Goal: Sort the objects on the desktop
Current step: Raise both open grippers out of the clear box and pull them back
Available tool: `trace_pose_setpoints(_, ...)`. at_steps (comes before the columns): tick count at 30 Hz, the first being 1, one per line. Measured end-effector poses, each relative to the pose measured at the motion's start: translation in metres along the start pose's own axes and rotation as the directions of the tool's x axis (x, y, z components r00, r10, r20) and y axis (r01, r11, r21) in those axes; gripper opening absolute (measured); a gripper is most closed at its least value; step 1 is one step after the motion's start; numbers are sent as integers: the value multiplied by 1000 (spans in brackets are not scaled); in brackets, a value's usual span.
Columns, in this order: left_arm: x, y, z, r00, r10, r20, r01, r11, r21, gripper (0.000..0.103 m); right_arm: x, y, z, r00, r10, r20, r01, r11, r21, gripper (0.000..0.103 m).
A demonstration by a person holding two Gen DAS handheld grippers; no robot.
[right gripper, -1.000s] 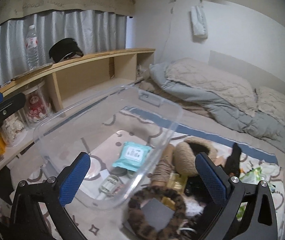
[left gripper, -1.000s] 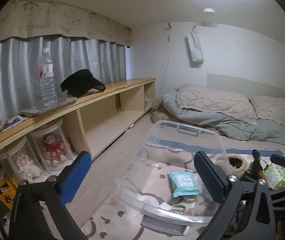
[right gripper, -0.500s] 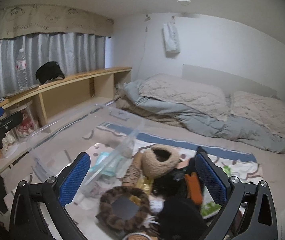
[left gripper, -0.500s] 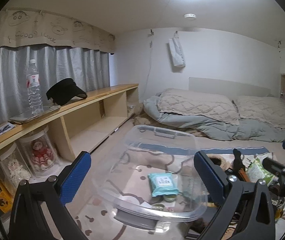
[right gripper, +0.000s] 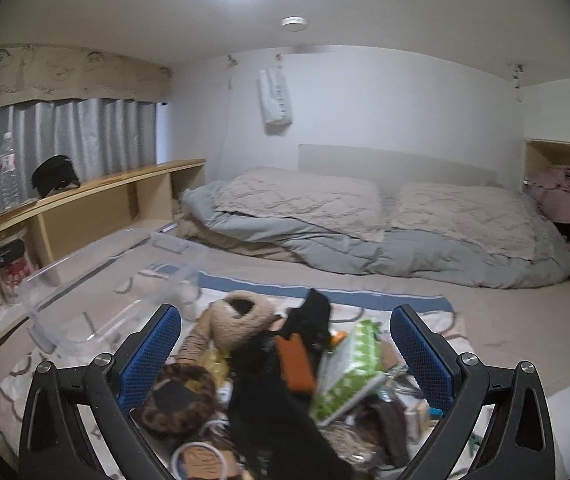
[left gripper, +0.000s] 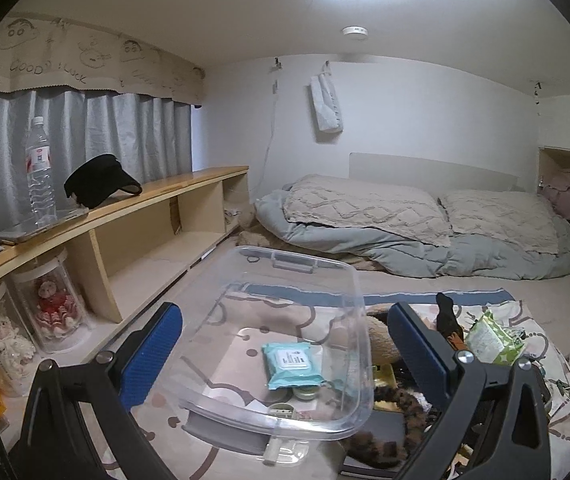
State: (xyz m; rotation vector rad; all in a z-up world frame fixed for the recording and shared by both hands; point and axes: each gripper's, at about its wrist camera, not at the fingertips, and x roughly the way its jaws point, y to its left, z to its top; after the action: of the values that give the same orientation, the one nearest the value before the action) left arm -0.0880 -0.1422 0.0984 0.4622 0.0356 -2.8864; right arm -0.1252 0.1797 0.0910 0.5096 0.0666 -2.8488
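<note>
clear bin (left gripper: 285, 344) holding wipes pack (left gripper: 291, 364), clutter pile (right gripper: 285, 372) beside

Clear bin (left gripper: 285, 364) near centre on mat (left gripper: 545, 412), between fingers of left gripper (left gripper: 285, 356). Wipes pack (left gripper: 291, 364) inside bin, small tins (left gripper: 305, 392) just near side of it. Pile of objects (right gripper: 285, 372) right of bin, between fingers of right gripper (right gripper: 285, 356). Snack bag (right gripper: 349, 368) at right part of pile, fuzzy slipper (right gripper: 241, 320) at far left part. Shelf (left gripper: 125, 208) along left wall; water bottle (left gripper: 40, 172) and cap (left gripper: 99, 180) on top, cap right of bottle. Bed (left gripper: 425, 224) far, behind mat.
</note>
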Motion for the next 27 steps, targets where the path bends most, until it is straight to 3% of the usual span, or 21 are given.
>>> trace_pose_setpoints(11, -7, 4, -3, 999, -34, 24, 34, 999, -8, 103, -16, -42, -19, 998, -64, 13, 64, 998, 14, 103)
trace_pose_setpoints(16, -16, 5, -4, 995, -79, 59, 79, 997, -6, 103, -30, -48, -29, 994, -79, 75, 78, 997, 9, 103)
trace_pose_setpoints(22, -23, -12, -15, 982, -158, 103, 152, 986, 63, 103, -38, -51, -52, 989, -111, 98, 114, 993, -22, 103)
trace_pose_setpoints(27, -26, -36, -30, 970, -209, 122, 191, 971, 141, 103, -37, -52, -75, 990, -135, 50, 137, 990, -40, 103)
